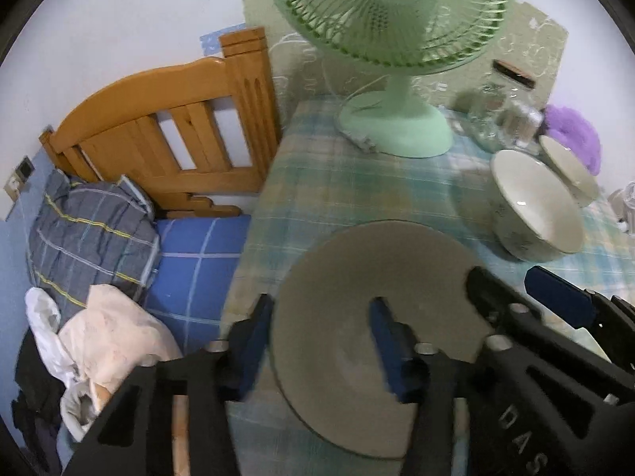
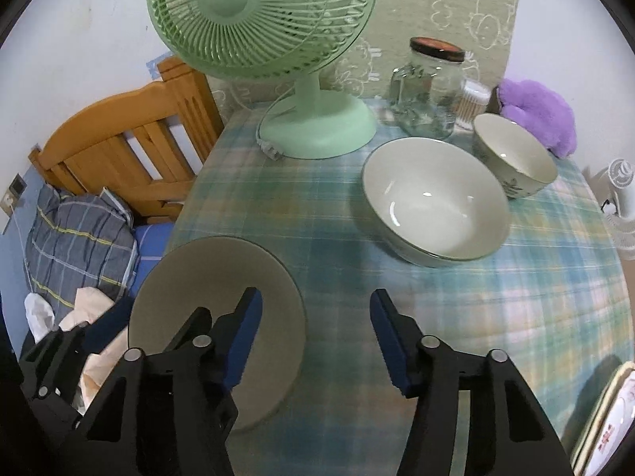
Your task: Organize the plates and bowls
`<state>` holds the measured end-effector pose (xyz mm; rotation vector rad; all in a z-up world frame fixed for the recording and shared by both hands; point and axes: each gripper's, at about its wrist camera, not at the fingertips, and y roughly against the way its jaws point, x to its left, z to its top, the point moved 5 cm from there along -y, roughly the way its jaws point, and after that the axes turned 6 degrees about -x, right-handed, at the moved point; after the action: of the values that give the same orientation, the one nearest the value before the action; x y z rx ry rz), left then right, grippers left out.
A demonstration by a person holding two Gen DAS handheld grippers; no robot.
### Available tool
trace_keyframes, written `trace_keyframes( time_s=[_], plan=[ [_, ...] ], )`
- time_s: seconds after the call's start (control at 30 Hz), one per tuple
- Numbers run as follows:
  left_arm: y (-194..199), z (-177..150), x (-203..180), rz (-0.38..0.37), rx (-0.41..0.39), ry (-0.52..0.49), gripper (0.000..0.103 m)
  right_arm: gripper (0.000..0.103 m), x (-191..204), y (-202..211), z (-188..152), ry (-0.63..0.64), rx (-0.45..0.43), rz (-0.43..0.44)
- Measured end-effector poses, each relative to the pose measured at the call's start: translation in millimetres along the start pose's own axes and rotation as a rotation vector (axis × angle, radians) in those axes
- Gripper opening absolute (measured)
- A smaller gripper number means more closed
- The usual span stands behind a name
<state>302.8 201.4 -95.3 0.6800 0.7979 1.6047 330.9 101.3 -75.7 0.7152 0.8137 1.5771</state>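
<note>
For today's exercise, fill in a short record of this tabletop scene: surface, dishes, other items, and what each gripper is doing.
surface: table with plaid cloth
dishes: grey plate near the table's left edge; large bowl; small bowl behind it
other items: green fan; glass jar
left gripper: jaws straddle the plate's left rim, not clearly pressing
right gripper: jaws open over the plate's right rim, holding nothing

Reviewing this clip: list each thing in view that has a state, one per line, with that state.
Grey plate: flat on the table's near-left corner, empty.
Large bowl: upright, empty.
Small bowl: upright, empty, behind the large bowl.
Glass jar: upright, lid on.
Fan: standing, blades look still.
Left gripper: open, straddling the plate's left rim.
Right gripper: open, its left finger over the plate.
</note>
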Motion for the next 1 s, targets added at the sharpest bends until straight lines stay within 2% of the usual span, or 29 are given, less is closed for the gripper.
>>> trace_keyframes(
  time_s=[0.13, 0.2, 0.23, 0.67, 1.0],
  plan=[
    [-9.3, -1.5, 5.2, -0.02, 0.023, 0.005, 0.034, 0.036, 8.0, -12.4, -0.9, -0.009, 0.034, 0.026],
    [-11.9, -1.8, 6.9, -0.019, 0.027, 0.007, 0.031, 0.024, 11.7, -15.1, -0.8, -0.001, 0.039, 0.031],
    [-12.6, -1.3, 7.8, -0.015, 0.024, 0.004, 0.029, 0.023, 12.5, -16.0, -0.5, 0.005, 0.039, 0.022],
    [2.2, -10.2, 1.6, -0.044, 0.046, -0.013, 0.027, 0.021, 8.3, -0.1, -8.2, 0.012, 0.051, -0.013],
    [33.0, -38.0, -23.8, -0.078, 0.069, -0.056, 0.027, 0.021, -17.1, 35.7, -40.7, -0.043, 0.073, -0.045]
  ],
)
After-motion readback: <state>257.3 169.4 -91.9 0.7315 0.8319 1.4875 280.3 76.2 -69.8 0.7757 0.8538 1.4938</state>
